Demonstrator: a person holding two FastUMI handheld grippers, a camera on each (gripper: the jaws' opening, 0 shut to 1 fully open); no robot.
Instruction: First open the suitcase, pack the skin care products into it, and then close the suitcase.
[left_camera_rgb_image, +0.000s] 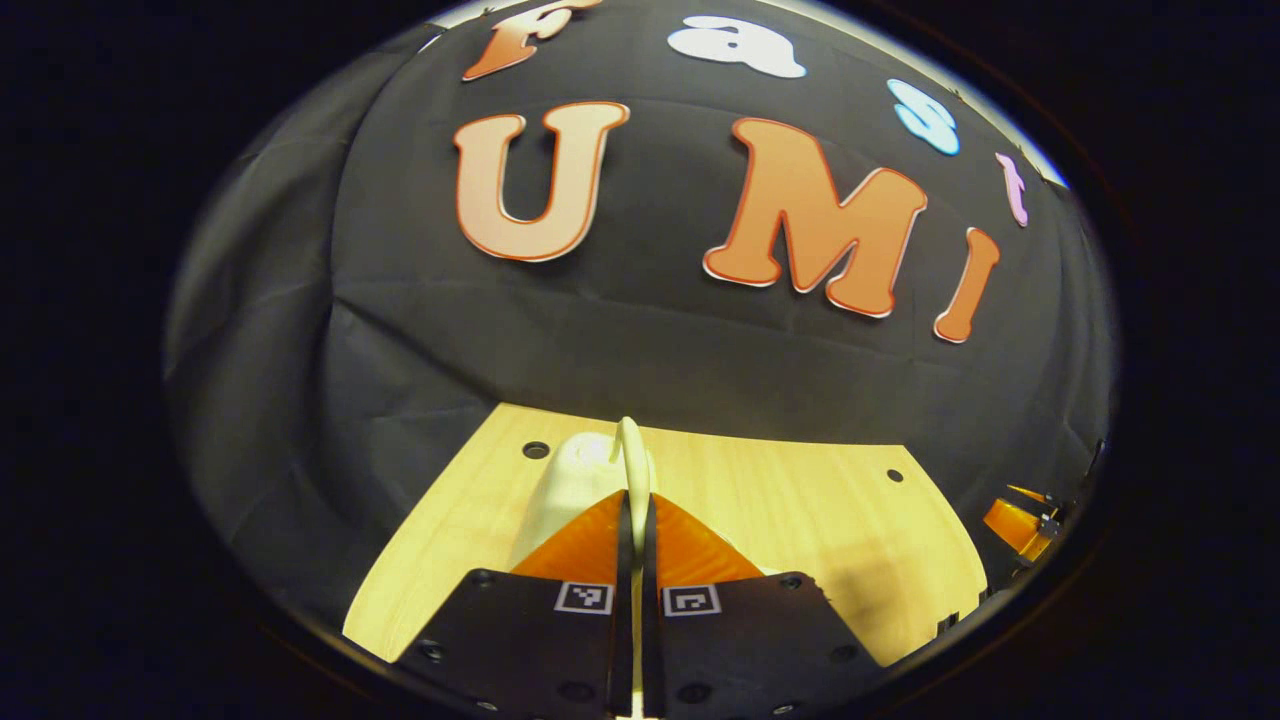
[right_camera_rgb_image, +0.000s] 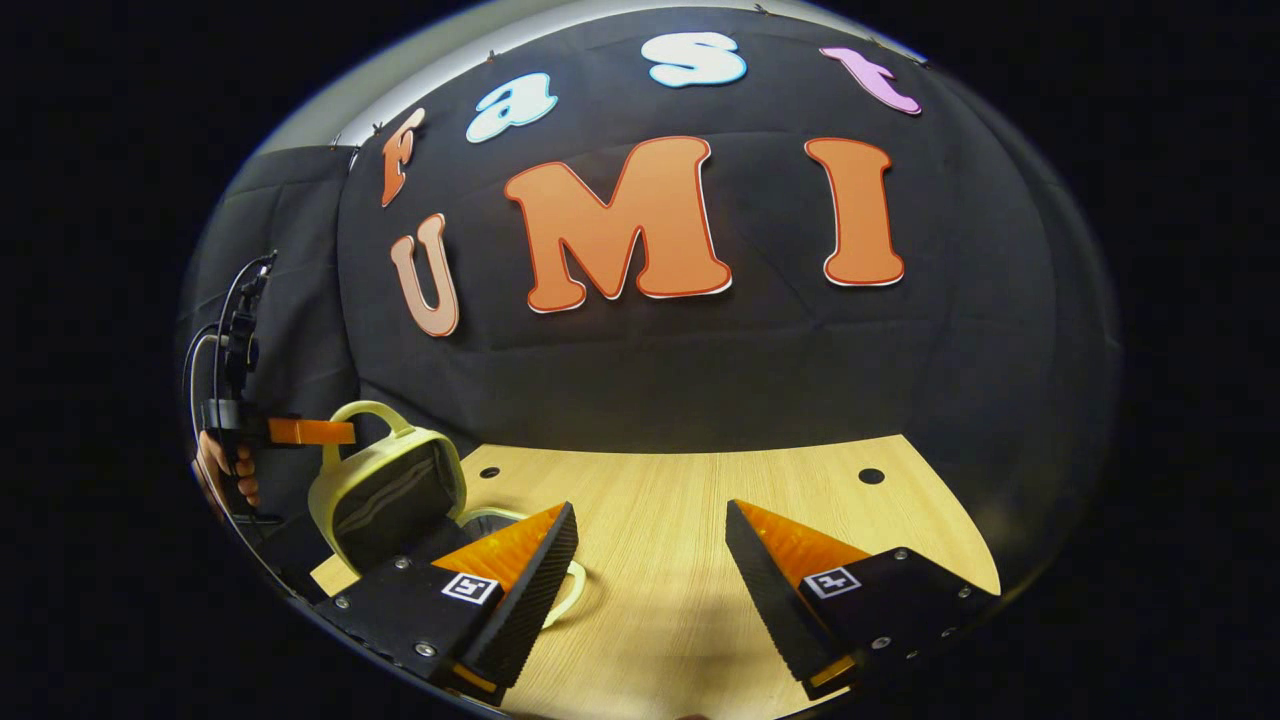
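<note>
In the left gripper view, the left gripper (left_camera_rgb_image: 636, 520) is sitting low over the wooden table (left_camera_rgb_image: 800, 510), and its two fingers are pressed almost together on the thin cream edge of the suitcase lid (left_camera_rgb_image: 633, 465), which is standing upright between them. The pale rounded body of the suitcase (left_camera_rgb_image: 570, 485) is showing just left of that pinched edge, partly hidden behind the left finger. A round hole (left_camera_rgb_image: 535, 450) in the tabletop is lying just beyond the suitcase toward the far-left corner, and a smaller hole (left_camera_rgb_image: 894, 476) is sitting well to the right of the suitcase near the far edge. Far to the right of the suitcase, at the rim of the picture, part of the right gripper (left_camera_rgb_image: 1020, 522) is peeking in; its state cannot be told from here.

In the right gripper view, the right gripper (right_camera_rgb_image: 652, 570) is hovering over bare table (right_camera_rgb_image: 660, 500) with its fingers spread wide and holding nothing. The suitcase (right_camera_rgb_image: 385, 495) is standing at the left of the table, well left of this gripper's gap, with its lid raised and the dark lining of the lid facing the camera. The lid's looped handle (right_camera_rgb_image: 375, 412) is pointing up. The lower shell (right_camera_rgb_image: 572, 590) is lying flat just behind the near finger, its cream rim partly covered. The left gripper (right_camera_rgb_image: 310, 432) is reaching in against the lid's upper edge, beside the handle, and a hand (right_camera_rgb_image: 222, 468) is gripping its stem left of the suitcase. No skin care products can be made out.
</note>
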